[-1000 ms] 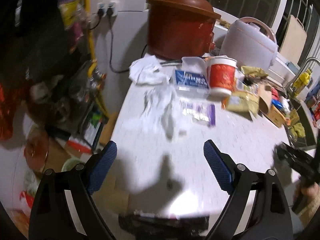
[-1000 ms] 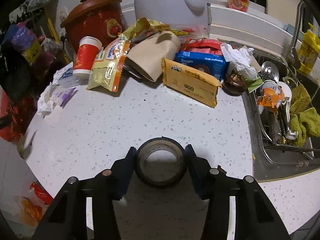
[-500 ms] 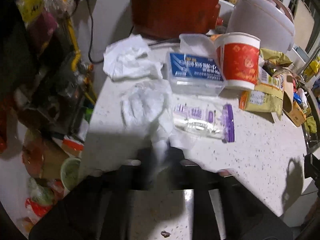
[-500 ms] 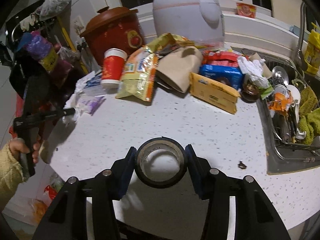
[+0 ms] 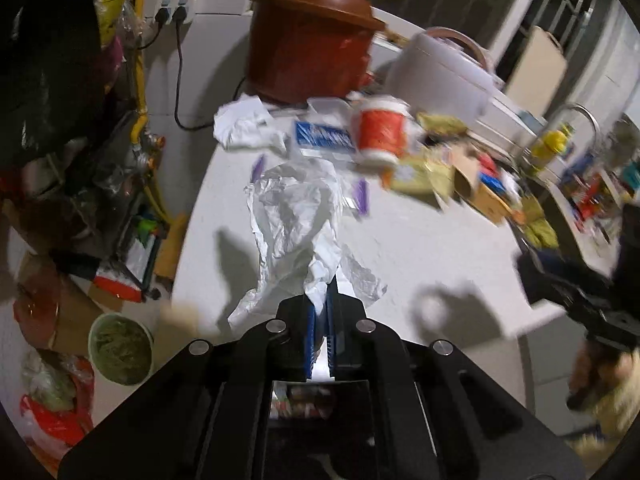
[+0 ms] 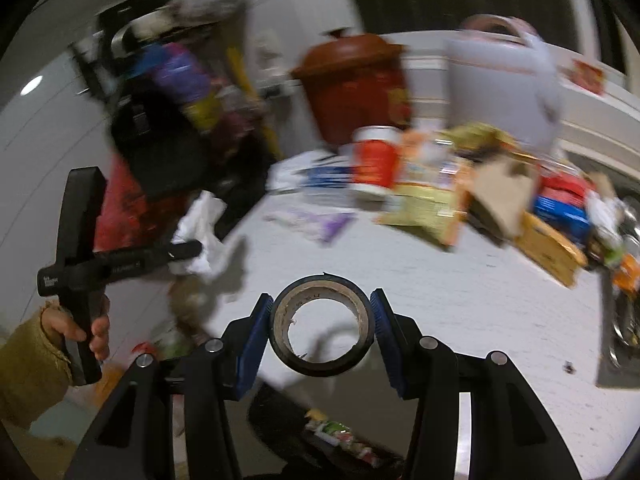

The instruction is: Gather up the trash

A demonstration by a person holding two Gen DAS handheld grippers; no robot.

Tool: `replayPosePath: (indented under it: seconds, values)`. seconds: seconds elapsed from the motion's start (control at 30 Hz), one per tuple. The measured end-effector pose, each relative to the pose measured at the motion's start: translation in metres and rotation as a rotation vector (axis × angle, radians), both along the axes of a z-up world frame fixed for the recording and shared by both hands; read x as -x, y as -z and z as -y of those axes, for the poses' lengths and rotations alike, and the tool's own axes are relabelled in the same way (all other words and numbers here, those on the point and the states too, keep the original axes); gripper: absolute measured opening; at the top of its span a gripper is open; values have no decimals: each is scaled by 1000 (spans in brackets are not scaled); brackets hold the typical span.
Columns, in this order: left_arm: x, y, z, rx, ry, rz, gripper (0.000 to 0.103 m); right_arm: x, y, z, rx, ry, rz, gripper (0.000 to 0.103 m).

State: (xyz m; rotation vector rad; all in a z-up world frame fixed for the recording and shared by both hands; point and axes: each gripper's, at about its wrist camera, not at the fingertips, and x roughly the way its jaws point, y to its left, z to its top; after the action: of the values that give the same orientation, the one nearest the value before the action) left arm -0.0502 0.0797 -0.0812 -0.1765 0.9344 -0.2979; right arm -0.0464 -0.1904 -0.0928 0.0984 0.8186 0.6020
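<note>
My left gripper [image 5: 325, 300] is shut on a crumpled white plastic wrapper [image 5: 296, 220], which hangs from the pads above the white counter [image 5: 420, 248]. The right wrist view shows the same left gripper [image 6: 188, 249] at the counter's left edge, with the white wrapper [image 6: 200, 224] at its tip and a hand on its handle. My right gripper [image 6: 322, 300] is shut on a black roll of tape [image 6: 320, 360], held clear above the counter [image 6: 460, 300]. Under both grippers lies a dark bag with coloured trash [image 6: 340, 436].
At the back of the counter stand a red clay pot [image 5: 312, 40], a white rice cooker [image 5: 440, 72], a red cup [image 5: 380, 132] and several snack packets [image 6: 424, 200]. A sink [image 6: 624, 320] is at the right. A green bowl [image 5: 120, 348] sits on the floor at the left.
My left gripper has shut on the white wrapper and lifted it off the counter. The right gripper has risen and drawn back from the counter with the tape roll in it.
</note>
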Motion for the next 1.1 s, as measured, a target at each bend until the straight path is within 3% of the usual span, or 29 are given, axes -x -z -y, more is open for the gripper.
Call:
replayPosePath:
  seconds: [0.1,0.2,0.43,0.7,0.9,0.93,0.97,1.0,1.03,1.1]
  values:
    - [38,8,-5,39,19,-61,4,15,-1,-28,10,-121,-23,50]
    - [67,33,-5,27,39,-145,4,30,8,-54,39,-220,-59,50]
    - [98,141,-8,16,40,-414,4,62,83,-109,222,-407,-162,50]
    - [91,273,10,-23,110,-575,4,59,223,-112,347,-339,-403,50]
    - [67,358,23,-88,125,-650,4,45,301,-109,361,-226,-511,50]
    - [64,366,23,-97,121,-659,7,42,315,-108,363,-209,-526,50]
    - [61,380,24,-126,114,-680,21,39,325,-109,366,-199,-533,50]
    - [59,390,26,-157,106,-700,50,35,339,-108,373,-181,-545,51]
    - [58,401,27,-195,100,-711,69,34,346,-108,369,-171,-560,64]
    - [59,409,30,-237,114,-699,70,34,362,-103,390,-134,-571,76]
